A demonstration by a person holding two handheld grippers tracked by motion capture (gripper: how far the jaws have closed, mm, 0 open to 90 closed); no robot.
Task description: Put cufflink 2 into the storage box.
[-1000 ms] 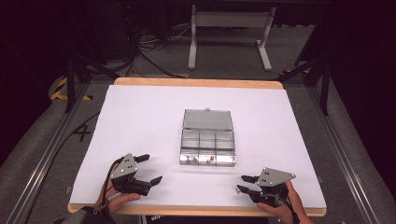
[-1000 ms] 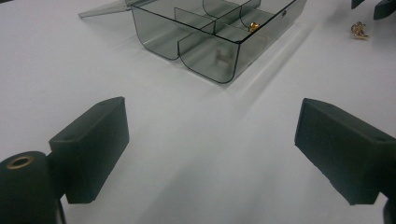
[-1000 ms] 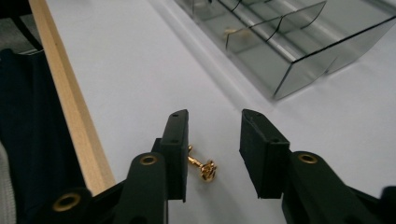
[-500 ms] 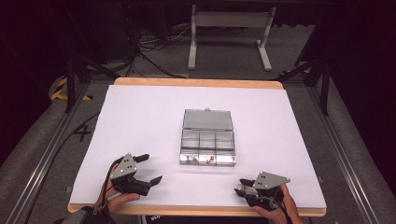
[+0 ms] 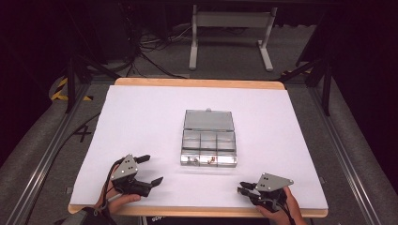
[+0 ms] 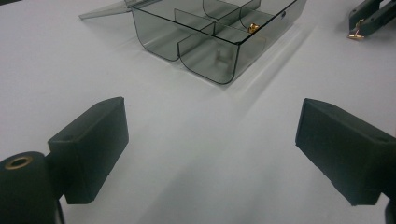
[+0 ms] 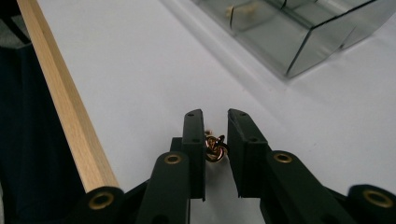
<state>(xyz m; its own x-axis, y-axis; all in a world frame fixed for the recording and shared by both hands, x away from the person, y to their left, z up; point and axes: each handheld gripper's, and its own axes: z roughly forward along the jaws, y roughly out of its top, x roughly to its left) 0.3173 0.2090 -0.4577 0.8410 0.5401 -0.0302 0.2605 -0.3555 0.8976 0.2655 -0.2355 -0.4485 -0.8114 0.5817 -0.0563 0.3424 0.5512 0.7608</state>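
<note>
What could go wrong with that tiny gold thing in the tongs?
1. The gold earring is very small and sits between the right tongs, whose jaws have just been closing; it may be pinched at an edge and could slip or flick away.
2. It lies close to the table's wooden edge, so a slip might send it off the table.
3. The clear box has small compartments, so a drop could land in the wrong one or outside.

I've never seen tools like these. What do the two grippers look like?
Each hand-held gripper, left and right, is black with two blocky jaws, brass-coloured rivets at the joints, and a grey three-cornered plate on top dotted with small marks. A dark cable trails from the right one.
</note>
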